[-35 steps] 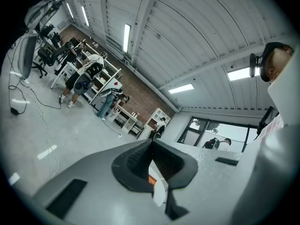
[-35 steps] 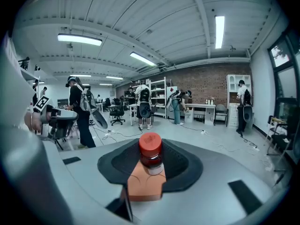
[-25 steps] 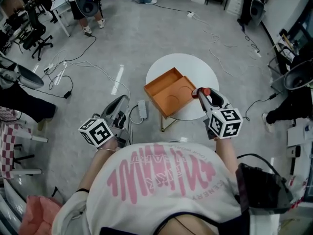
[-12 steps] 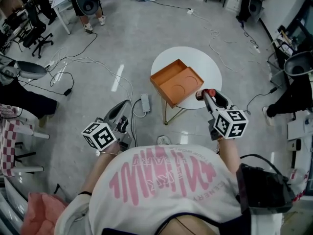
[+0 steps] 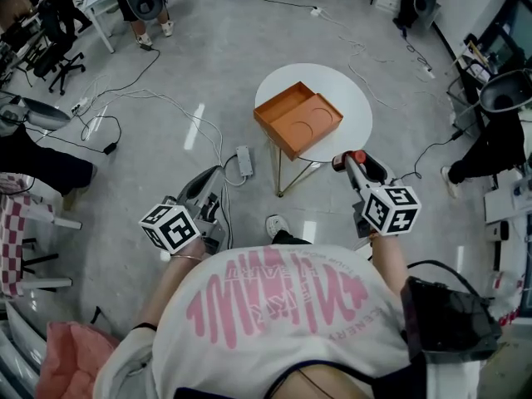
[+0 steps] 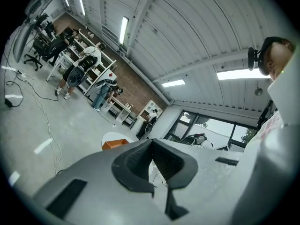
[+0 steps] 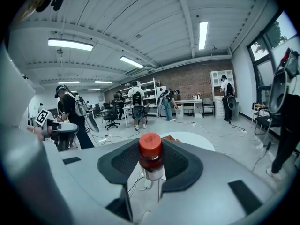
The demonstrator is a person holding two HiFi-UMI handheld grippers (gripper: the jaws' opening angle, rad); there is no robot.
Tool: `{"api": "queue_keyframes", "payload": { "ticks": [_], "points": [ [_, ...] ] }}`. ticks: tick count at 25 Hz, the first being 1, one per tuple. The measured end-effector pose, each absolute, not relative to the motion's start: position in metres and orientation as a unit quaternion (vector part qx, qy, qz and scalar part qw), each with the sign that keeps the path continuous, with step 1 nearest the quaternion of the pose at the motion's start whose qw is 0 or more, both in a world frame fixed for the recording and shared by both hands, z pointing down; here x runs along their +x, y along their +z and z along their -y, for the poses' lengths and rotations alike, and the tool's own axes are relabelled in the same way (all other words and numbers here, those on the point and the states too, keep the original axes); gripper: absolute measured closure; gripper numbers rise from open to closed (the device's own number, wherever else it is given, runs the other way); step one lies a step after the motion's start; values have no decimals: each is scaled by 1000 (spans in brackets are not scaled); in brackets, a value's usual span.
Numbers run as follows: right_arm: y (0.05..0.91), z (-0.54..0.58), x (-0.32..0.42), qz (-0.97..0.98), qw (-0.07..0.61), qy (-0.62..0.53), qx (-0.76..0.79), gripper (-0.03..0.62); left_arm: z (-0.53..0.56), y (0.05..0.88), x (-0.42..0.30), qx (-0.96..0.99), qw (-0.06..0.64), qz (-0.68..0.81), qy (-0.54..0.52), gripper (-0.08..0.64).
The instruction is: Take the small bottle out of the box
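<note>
White round table (image 5: 353, 98) beyond right tongs (image 7: 151, 165) with small bottle (image 7: 150, 148) (red-capped)

Matt orange cardboard box (image 5: 298, 121), smooth white table (image 5: 351, 96), small bottle (image 7: 151, 167) with glossy red plastic cap (image 7: 150, 144), shiny floor (image 5: 208, 65)

White table (image 5: 353, 96), floor cables (image 5: 166, 98), perhaps power strip (image 5: 243, 161)
</note>
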State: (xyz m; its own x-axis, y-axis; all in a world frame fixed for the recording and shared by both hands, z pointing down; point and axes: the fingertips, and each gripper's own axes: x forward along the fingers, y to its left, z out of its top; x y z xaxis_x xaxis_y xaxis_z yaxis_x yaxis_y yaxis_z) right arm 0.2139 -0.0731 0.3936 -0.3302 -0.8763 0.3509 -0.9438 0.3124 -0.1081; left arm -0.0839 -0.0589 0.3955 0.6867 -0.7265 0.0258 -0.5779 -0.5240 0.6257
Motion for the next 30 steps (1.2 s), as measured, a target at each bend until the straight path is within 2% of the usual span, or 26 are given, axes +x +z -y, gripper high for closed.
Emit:
{"api": "queue_keyframes", "payload": {
  "ticks": [14,30],
  "points": [
    [394,24,214,785,96,173,587,451,14,411,-82,867,335,355,-103,552],
    [383,9,239,786,84,171,589,451,-4,391,-51,872,322,352,-105,552]
  ]
}}
